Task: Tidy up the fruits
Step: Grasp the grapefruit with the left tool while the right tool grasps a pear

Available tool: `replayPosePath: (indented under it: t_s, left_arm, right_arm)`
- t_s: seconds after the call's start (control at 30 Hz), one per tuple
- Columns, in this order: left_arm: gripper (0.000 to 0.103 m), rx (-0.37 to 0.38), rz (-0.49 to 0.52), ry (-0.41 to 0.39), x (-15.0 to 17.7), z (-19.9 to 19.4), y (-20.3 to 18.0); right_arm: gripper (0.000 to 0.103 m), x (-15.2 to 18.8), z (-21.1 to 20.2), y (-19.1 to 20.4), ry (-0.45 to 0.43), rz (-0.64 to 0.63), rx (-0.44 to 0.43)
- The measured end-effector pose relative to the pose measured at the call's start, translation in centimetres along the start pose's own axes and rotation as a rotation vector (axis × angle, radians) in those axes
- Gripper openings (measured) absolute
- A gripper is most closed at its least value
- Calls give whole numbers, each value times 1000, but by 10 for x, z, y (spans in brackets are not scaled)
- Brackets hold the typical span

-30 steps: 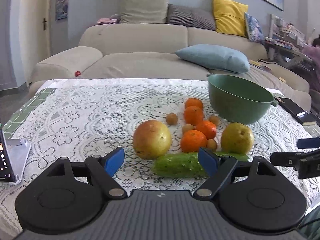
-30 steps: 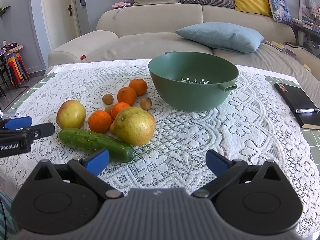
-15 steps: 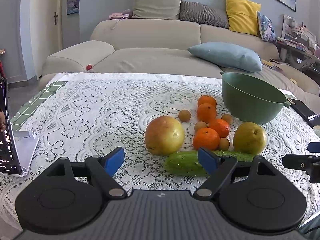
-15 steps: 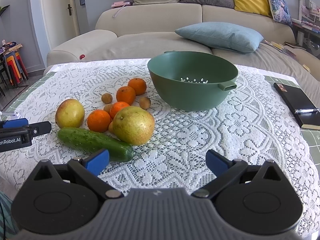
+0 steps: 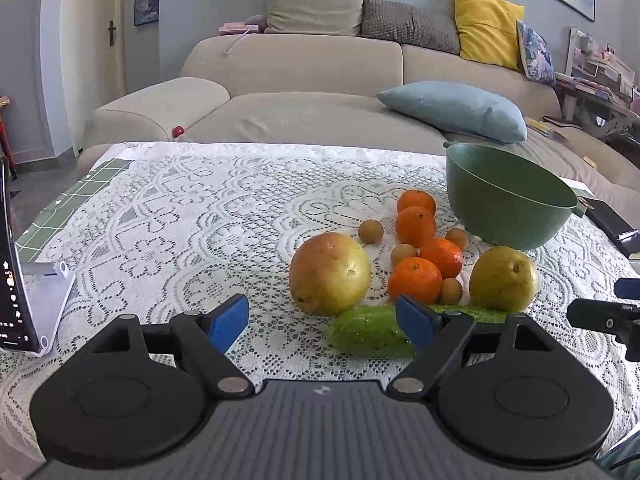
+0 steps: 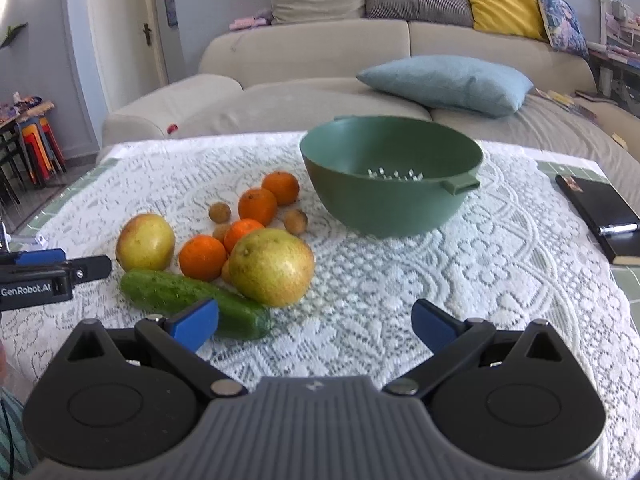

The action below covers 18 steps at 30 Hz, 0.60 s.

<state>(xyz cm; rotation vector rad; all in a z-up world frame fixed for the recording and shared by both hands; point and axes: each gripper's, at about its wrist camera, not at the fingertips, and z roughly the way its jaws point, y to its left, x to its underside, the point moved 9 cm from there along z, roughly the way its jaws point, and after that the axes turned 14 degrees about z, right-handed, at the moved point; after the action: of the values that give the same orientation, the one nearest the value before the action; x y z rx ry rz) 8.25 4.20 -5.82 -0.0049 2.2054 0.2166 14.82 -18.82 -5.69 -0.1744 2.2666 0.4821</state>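
We have drawn the left gripper (image 5: 322,318) back, tongs wide and empty.
Right gripper (image 6: 316,322) likewise wide; no fruit yet in the green plastic colander bowl (image 6: 390,178), and the dark green cucumber (image 6: 192,300) lies nearest.

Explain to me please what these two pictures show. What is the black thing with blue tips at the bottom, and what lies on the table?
There is no robot here. A person holds a two-finger gripper in each hand, and each one carries a camera looking forward along its fingers. The black shape with blue tips is that tool itself.

One picture comes from the left gripper, the other from the right gripper. Both are open and hold nothing.

On the lace tablecloth lie a cucumber, two large yellow-green fruits, four oranges and several small brown fruits. Beside them stands an empty green colander bowl. A black notebook with a pen lies at the right edge.
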Motion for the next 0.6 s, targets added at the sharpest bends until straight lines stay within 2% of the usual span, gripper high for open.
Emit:
replayPosePath:
  t_s: [0.1, 0.2, 0.27, 0.33, 0.37, 0.43, 0.5, 0.6]
  left_arm:
    - [96, 19, 3, -3, -3, 3, -2]
    - [90, 44, -20, -2, -5, 7, -2]
    - [88, 53, -42, 11, -5, 11, -1]
    - [79, 61, -46, 12, -4, 14, -1]
    - [79, 57, -51, 13, -5, 16, 0]
    - [77, 41, -59, 10, -6, 19, 3]
    - [77, 38, -67, 1, -8, 21, 5]
    - [78, 49, -89, -9, -12, 25, 5]
  right_arm:
    - [99, -1, 3, 5, -16, -19, -24]
    - [98, -1, 7, 11, -19, -35, -47]
    - [94, -2, 10, 14, -30, -51, -60]
    - [92, -2, 16, 16, -25, -64, -59]
    - [91, -3, 19, 17, -19, -64, -63]
    - [83, -3, 23, 19, -10, -52, -86]
    - [81, -5, 27, 20, -12, -30, -120]
    - [79, -7, 38, 21, 3, -8, -126]
